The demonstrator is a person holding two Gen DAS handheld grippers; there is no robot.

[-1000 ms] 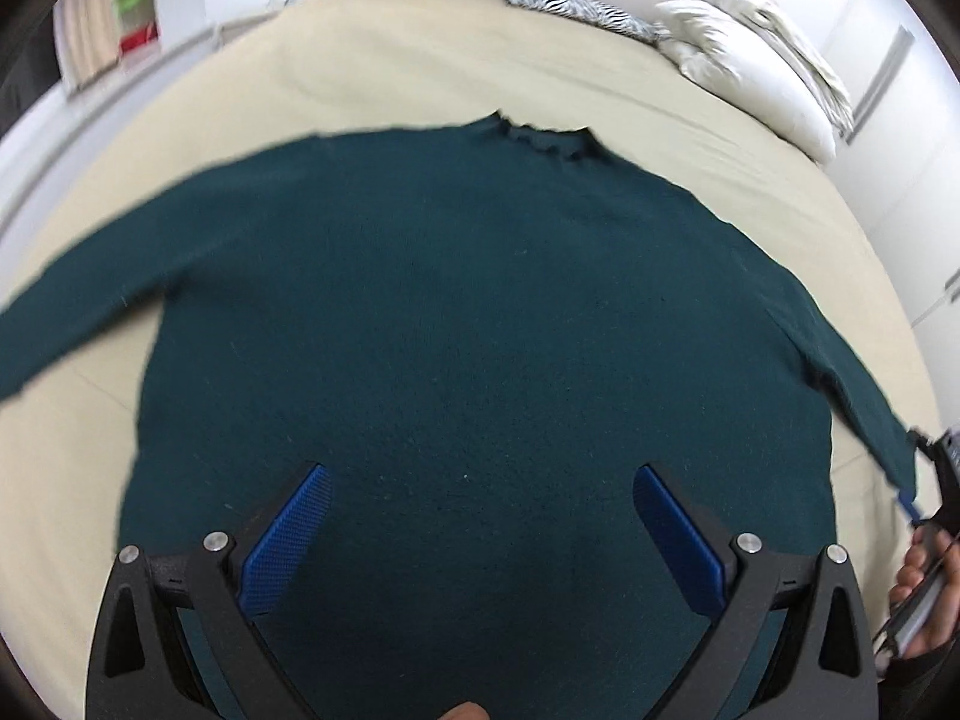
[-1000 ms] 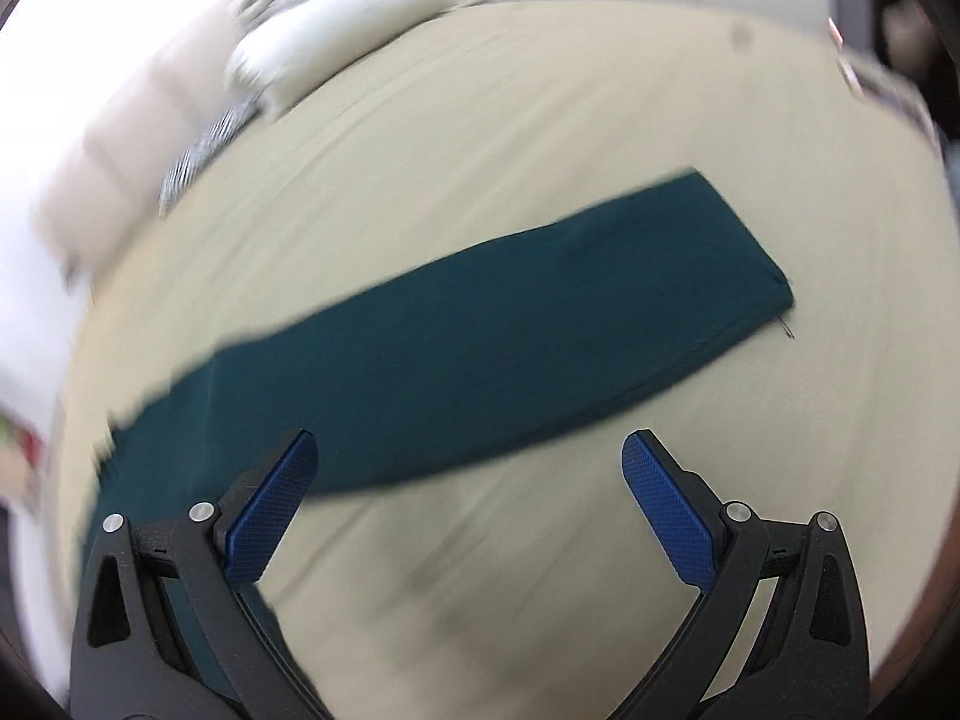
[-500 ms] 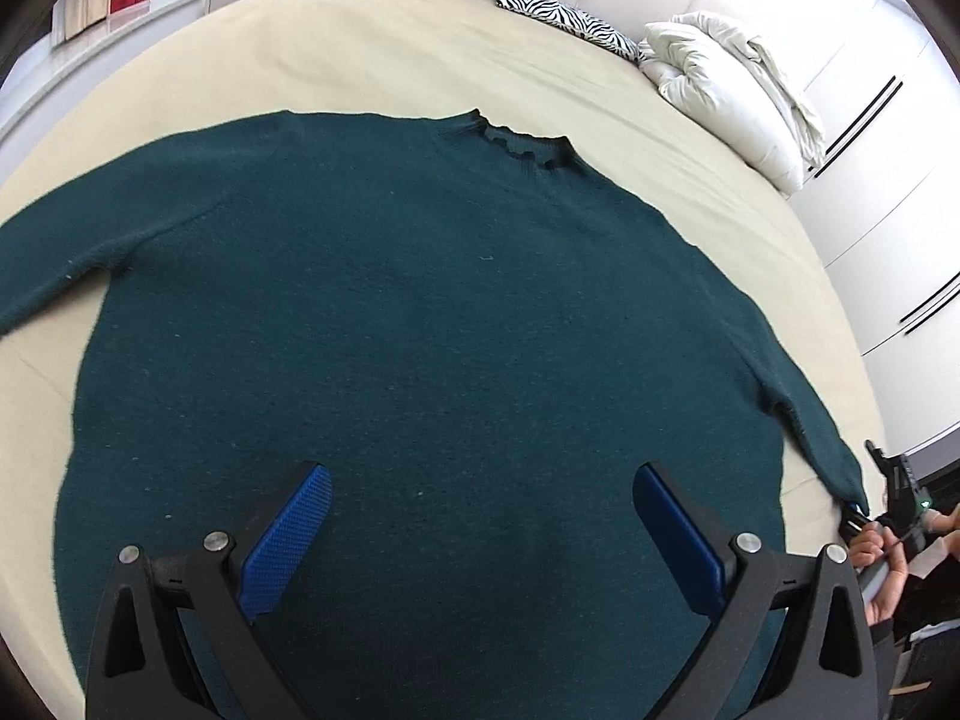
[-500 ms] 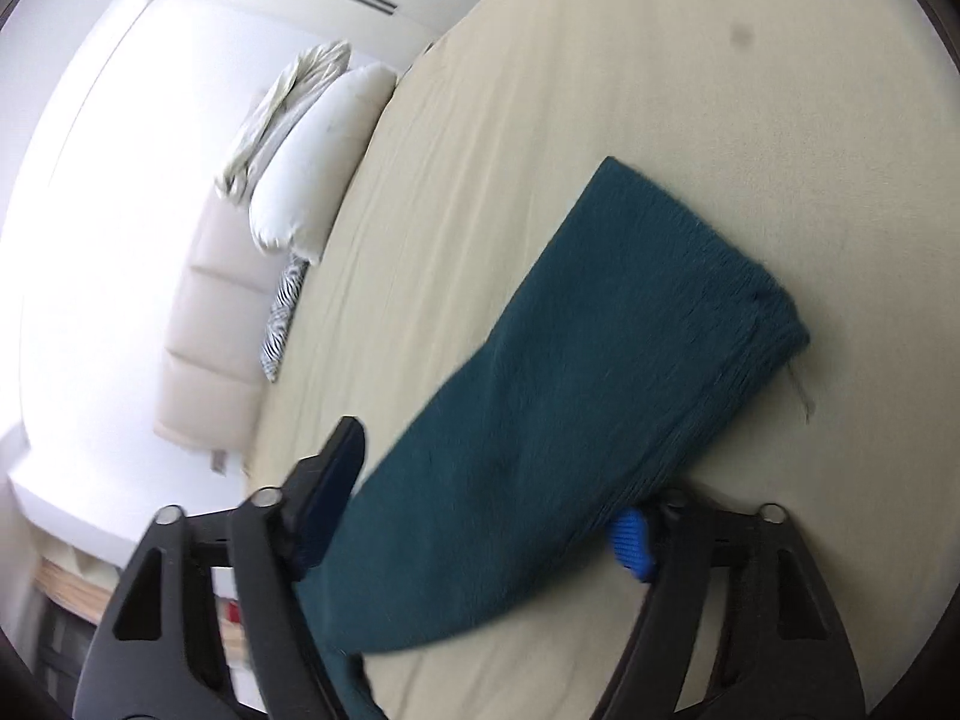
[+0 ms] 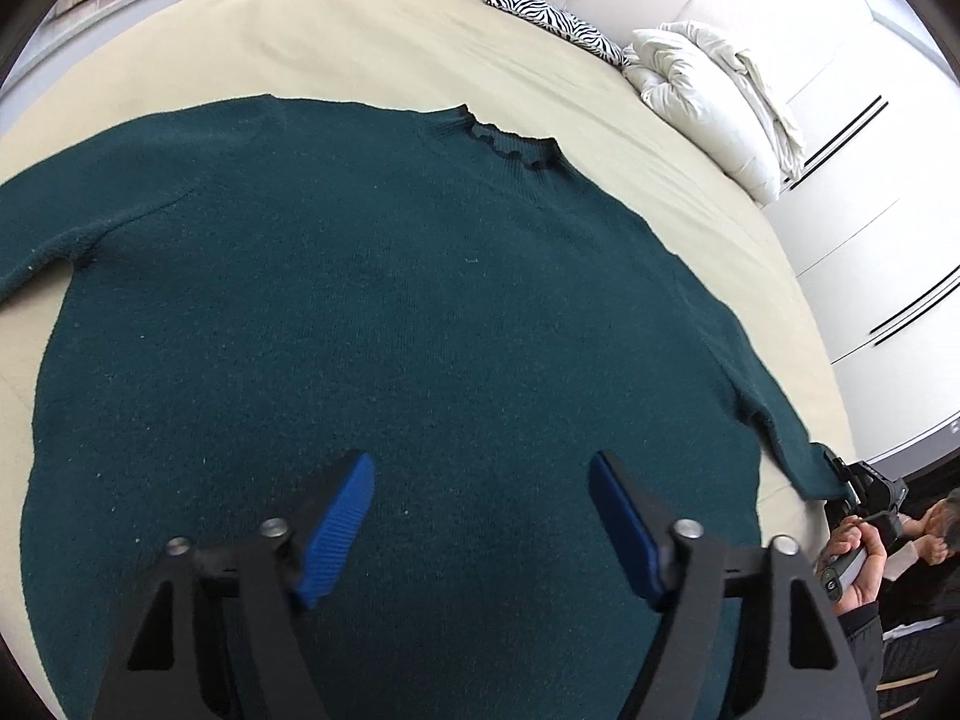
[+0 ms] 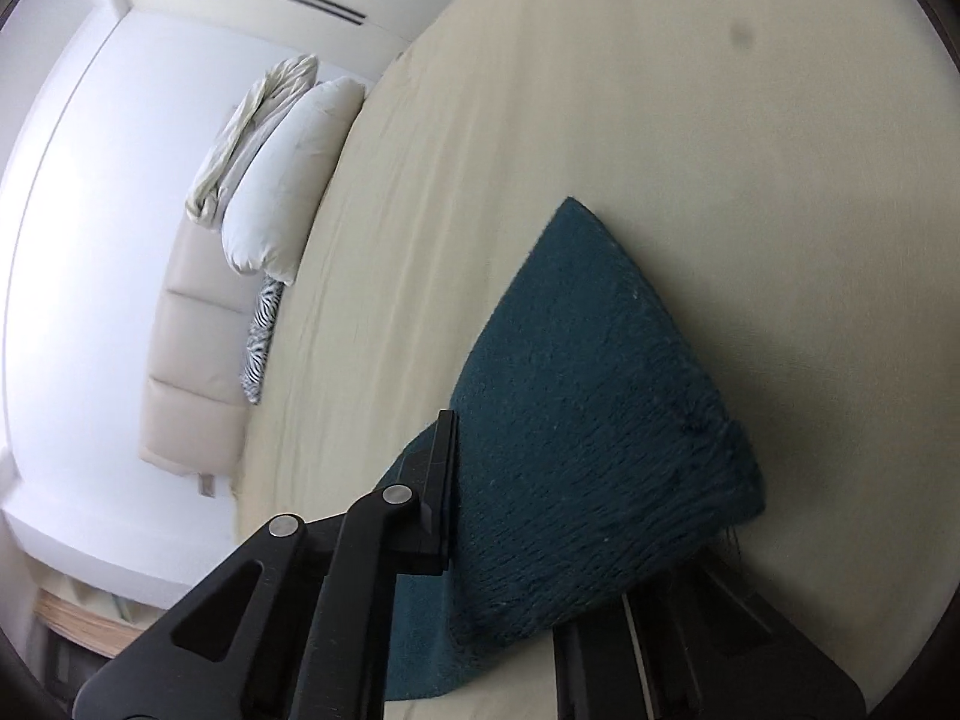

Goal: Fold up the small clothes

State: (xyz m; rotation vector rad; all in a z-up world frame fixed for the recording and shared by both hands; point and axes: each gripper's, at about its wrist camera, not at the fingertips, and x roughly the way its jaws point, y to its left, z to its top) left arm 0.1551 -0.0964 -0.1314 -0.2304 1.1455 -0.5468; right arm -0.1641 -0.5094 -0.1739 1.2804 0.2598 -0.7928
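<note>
Right tongs (image 6: 528, 516) just closed on sweater (image 5: 384, 312) sleeve cuff (image 6: 606, 420); left tongs (image 5: 480, 516), narrowing, held nothing above hem. Sleeve fold prob. next.

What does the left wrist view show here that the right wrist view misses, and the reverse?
Only the left wrist view: the whole sweater spread flat on the bed, collar at the far side, the left claw over its lower body, pads apart with nothing pinched though it has just been closing, and the hand holding the right claw.

Only the right wrist view: the cuff up close, clamped in the right claw, which has just closed.

Both: the bed, white pillow, zebra cushion and the sleeve.
</note>
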